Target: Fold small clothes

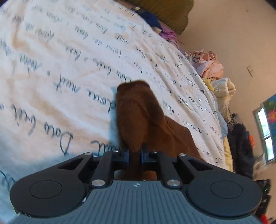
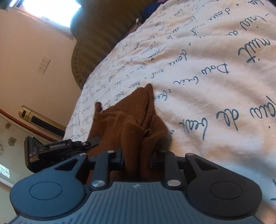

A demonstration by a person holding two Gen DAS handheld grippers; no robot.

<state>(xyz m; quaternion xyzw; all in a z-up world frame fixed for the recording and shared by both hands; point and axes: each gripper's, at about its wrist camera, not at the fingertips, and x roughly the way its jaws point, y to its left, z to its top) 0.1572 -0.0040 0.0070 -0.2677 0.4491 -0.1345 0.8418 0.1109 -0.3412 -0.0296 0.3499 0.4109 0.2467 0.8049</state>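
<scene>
A small brown knit garment point(image 1: 138, 117) lies partly on the white bed cover with script print point(image 1: 60, 69). My left gripper point(image 1: 135, 155) is shut on a narrow fold of it, and the cloth stretches away from the jaws. In the right wrist view the same brown garment point(image 2: 132, 124) is bunched up, and my right gripper point(image 2: 138, 159) is shut on a thick wad of it. At the left of that view the left gripper point(image 2: 94, 140) reaches the garment's edge from the side. The fingertips of both grippers are hidden in the fabric.
An olive pillow point(image 1: 169, 13) lies at the head of the bed. Heaps of pink and pale yellow clothes point(image 1: 210, 65) sit along the bed's far edge, with dark clothes point(image 1: 239, 141) below them. A gold cylinder point(image 2: 41, 117) stands by the wall beside the bed.
</scene>
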